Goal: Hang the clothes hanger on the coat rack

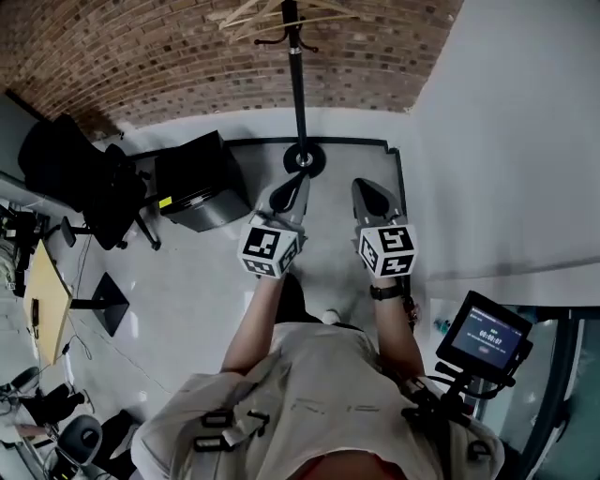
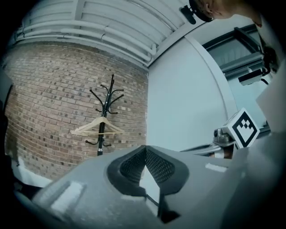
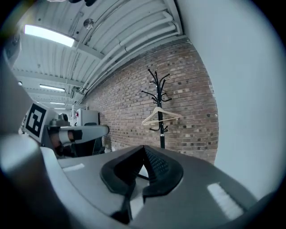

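Note:
A black coat rack (image 1: 300, 89) stands against the brick wall, its round base (image 1: 305, 159) on the floor. A pale wooden hanger (image 1: 272, 13) hangs on its upper hooks, also seen as the hanger (image 2: 99, 126) in the left gripper view and the hanger (image 3: 160, 115) in the right gripper view. Both grippers are held side by side some way back from the rack and point at it. My left gripper (image 2: 145, 148) has its jaws shut with nothing between them. My right gripper (image 3: 144, 148) is shut and empty too. In the head view the left gripper (image 1: 300, 180) and right gripper (image 1: 362, 187) sit just short of the base.
A black cabinet (image 1: 199, 183) stands left of the rack, with a dark office chair (image 1: 89, 183) beyond it. A white wall (image 1: 506, 141) runs close along the right. A small screen on a stand (image 1: 486, 336) is at the lower right. A yellow table (image 1: 47, 295) is far left.

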{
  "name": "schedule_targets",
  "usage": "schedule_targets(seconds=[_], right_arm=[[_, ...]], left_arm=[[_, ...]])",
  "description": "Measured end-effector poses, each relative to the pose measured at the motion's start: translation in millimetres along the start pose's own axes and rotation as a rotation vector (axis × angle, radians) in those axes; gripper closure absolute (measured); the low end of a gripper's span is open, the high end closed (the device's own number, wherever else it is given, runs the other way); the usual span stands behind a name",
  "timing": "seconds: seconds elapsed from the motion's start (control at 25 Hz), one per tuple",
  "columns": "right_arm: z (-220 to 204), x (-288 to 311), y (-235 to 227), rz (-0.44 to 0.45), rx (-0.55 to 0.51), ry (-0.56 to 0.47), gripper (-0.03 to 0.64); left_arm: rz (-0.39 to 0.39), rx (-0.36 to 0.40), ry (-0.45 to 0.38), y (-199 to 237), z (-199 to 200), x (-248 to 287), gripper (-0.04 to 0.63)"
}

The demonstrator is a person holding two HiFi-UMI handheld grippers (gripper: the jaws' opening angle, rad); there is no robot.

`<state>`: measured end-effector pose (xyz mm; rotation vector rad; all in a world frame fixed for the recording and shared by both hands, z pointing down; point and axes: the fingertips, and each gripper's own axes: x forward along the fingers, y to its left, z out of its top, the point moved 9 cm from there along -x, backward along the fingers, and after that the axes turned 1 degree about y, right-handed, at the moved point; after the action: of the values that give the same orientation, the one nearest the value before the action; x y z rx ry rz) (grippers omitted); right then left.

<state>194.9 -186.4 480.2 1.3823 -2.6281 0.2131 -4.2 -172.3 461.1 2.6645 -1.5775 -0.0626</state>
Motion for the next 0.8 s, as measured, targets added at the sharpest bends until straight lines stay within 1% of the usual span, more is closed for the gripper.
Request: schedule_targets(seconds=[0.04,0.12,0.16,0.24,0.32,0.4,0.52,0.64,0.8], right_arm=[[-5,-18,6,0.011,-0.001,0.01,0.611],[-4,-53,23,0.011,-0.016,-0.004,0.611],[3,-68,33,-0.003,-0.024,-0.024,0.611],[20,-92,49,-0.05,-0.042,-0.073,0.611],[29,-101,52,-0.079,-0.057,-0.108,0.611],[35,-102,50,-0.066,-0.07,-0.141,0.611],[43,-112,67,-0.048,-0.102,-0.2,0.611],[44,-122,96,-0.041,-0.096,-0.186,0.611],[38,-119,121,-0.016,-0.09,-0.154,0.611]], left_arm=[[0.001,0.011,-0.002,-16,4,-14,0.595],[0.004,0.046,-0.025,-40,21,-41,0.595],[0.006,0.056,-0.037,-46,31,-53,0.595],[0.002,0.051,-0.05,-54,44,-71,0.595],[0.001,0.046,-0.049,-60,45,-77,0.595],[0.009,0.052,-0.055,-63,46,-76,0.595],[0.026,0.059,-0.09,-67,51,-96,0.595],[0.018,0.055,-0.097,-71,55,-128,0.595],[0.024,0.033,-0.067,-65,50,-151,0.594]])
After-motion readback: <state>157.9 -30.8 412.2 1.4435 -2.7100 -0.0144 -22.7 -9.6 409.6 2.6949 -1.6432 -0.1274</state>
